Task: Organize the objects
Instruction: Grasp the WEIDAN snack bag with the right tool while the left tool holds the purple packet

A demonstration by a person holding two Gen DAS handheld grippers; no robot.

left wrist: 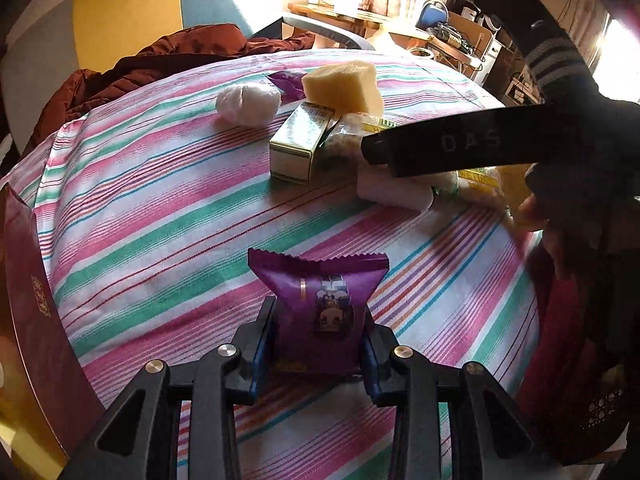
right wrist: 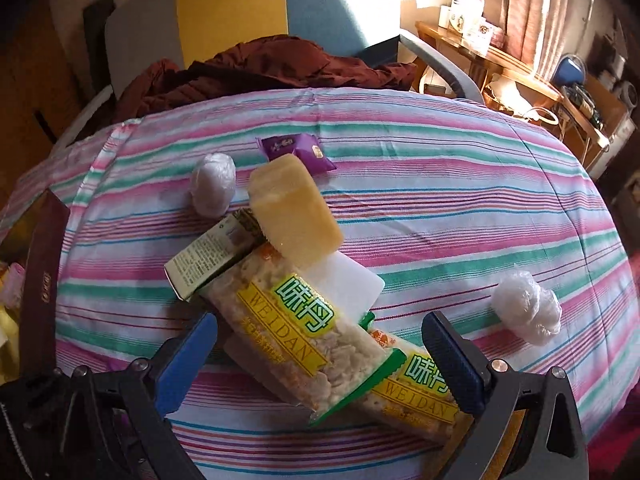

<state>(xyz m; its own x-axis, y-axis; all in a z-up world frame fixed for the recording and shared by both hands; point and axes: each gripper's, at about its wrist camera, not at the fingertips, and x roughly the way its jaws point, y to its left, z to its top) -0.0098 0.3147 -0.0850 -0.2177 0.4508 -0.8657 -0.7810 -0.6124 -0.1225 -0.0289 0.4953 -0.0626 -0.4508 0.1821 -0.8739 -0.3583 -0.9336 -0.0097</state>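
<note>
My left gripper (left wrist: 318, 338) is shut on a purple snack packet (left wrist: 320, 300), held upright just above the striped cloth (left wrist: 160, 220). Farther back lie a green carton (left wrist: 298, 142), a yellow sponge (left wrist: 342, 86), a white wrapped ball (left wrist: 248, 104) and a second purple packet (left wrist: 286, 82). My right gripper (right wrist: 320, 354) stands open over two Weidan rice-snack bars (right wrist: 296, 332), which lie between its blue pads (right wrist: 182, 364) without touching them. The sponge (right wrist: 294, 210), the carton (right wrist: 212, 252) and a white block (right wrist: 346, 284) crowd behind the bars. The right gripper's body (left wrist: 460, 146) crosses the left wrist view.
A dark red gift box (left wrist: 36, 292) stands at the cloth's left edge. A brown jacket (right wrist: 260, 72) is heaped at the far edge. Another wrapped ball (right wrist: 526, 306) lies to the right of my right gripper. A person's hand (left wrist: 560, 232) holds the right tool.
</note>
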